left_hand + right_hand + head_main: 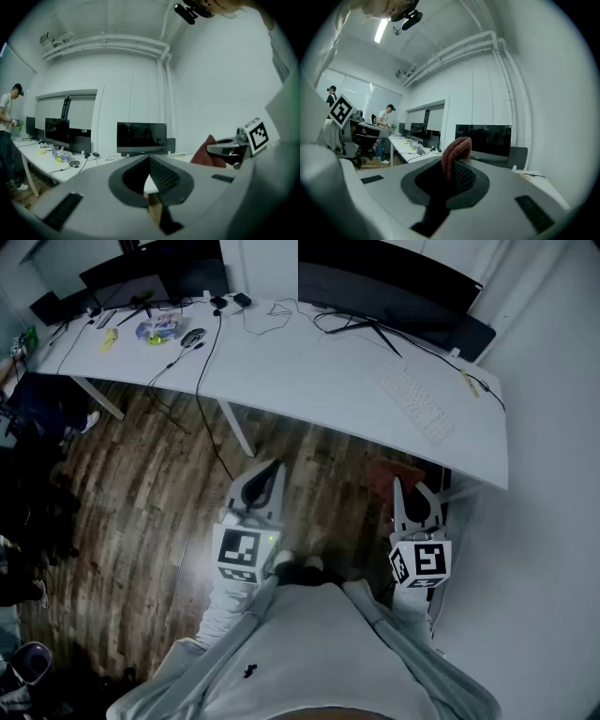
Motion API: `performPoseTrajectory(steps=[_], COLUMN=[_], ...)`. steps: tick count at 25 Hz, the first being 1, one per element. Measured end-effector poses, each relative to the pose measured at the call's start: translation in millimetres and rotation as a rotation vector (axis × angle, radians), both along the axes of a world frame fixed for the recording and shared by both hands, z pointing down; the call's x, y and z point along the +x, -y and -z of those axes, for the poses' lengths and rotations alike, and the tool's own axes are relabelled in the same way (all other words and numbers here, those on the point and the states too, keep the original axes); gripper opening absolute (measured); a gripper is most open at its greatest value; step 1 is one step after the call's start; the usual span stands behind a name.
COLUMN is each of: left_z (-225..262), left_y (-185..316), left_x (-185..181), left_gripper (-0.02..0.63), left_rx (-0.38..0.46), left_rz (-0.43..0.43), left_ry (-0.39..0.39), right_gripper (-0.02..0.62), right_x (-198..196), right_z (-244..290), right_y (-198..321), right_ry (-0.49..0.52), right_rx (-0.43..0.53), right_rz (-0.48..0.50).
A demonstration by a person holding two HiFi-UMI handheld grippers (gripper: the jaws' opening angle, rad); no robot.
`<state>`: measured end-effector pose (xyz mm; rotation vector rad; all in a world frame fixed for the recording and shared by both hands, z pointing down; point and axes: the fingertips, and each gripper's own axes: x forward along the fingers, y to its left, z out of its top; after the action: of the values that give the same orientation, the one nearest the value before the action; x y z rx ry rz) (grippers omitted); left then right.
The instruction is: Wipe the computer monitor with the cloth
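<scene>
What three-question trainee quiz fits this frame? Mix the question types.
1. Multiple choice: what holds the cloth? A the left gripper; B the right gripper; C neither.
2. True or false: the left gripper's jaws are together with nothing between them.
3. Fill in: the white keyboard lies on the ___.

Key: 1 B. 2 true. 3 desk.

No text, brand or number is legible anywhere. Low in the head view, the left gripper and right gripper carry only black-and-white square markers.
</scene>
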<state>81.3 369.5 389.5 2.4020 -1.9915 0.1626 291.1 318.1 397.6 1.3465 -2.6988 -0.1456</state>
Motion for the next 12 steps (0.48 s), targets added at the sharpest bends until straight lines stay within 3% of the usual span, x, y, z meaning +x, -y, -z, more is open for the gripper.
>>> performPoseTrajectory(steps=[12], left_z=[-11], left_y=[-8], left_x=[7], left_gripper=[0.020], left_rx=[-0.023], left_rz=[0.037], left_ry=[0.008], right_gripper=[0.034], right_x=[15], right_z=[-21], right_y=[-2], right_ry=[0.042], right_rx=[-0.043], right_rz=[0.008])
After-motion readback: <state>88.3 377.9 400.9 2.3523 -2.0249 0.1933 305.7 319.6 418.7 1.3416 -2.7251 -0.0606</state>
